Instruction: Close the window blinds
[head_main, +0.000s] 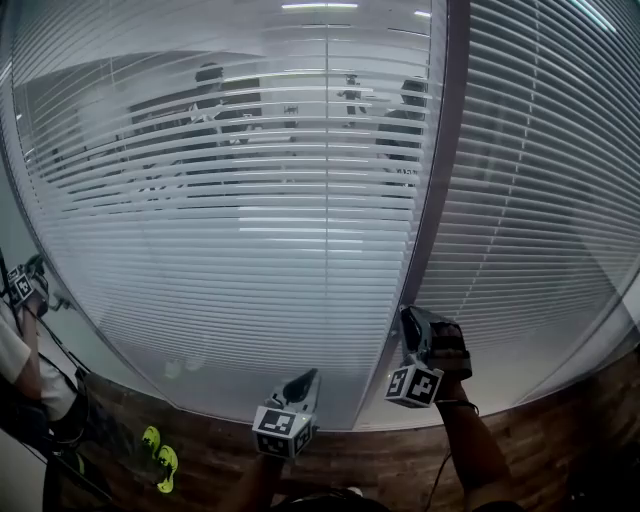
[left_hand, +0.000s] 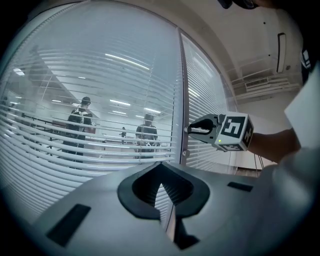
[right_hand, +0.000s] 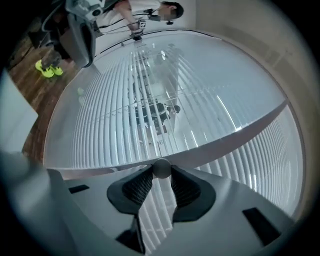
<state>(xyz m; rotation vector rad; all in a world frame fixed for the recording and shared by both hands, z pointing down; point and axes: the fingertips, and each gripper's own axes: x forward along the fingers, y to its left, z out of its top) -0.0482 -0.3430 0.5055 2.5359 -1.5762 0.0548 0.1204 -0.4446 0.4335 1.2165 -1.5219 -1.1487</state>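
Note:
White horizontal blinds (head_main: 250, 230) hang behind the glass, left of a grey mullion (head_main: 432, 200). Their slats stand partly open, and people show through the upper part. My right gripper (head_main: 408, 318) points level at the mullion. It is shut on a small round knob (right_hand: 161, 167) that sits on the frame, with a ribbed pad on each side. The left gripper view shows the same right gripper (left_hand: 196, 129) touching the mullion (left_hand: 183, 100). My left gripper (head_main: 303, 383) hangs lower and to the left, facing the glass. Its pads meet at the tips with nothing between them (left_hand: 160, 172).
A second pane of blinds (head_main: 545, 200) lies right of the mullion. Two people (head_main: 210, 100) (head_main: 405, 120) stand behind the glass. At the far left a person in a white shirt (head_main: 15, 350) holds a marker cube (head_main: 22, 286). Yellow-green shoes (head_main: 160, 455) rest on the wood floor (head_main: 560, 430).

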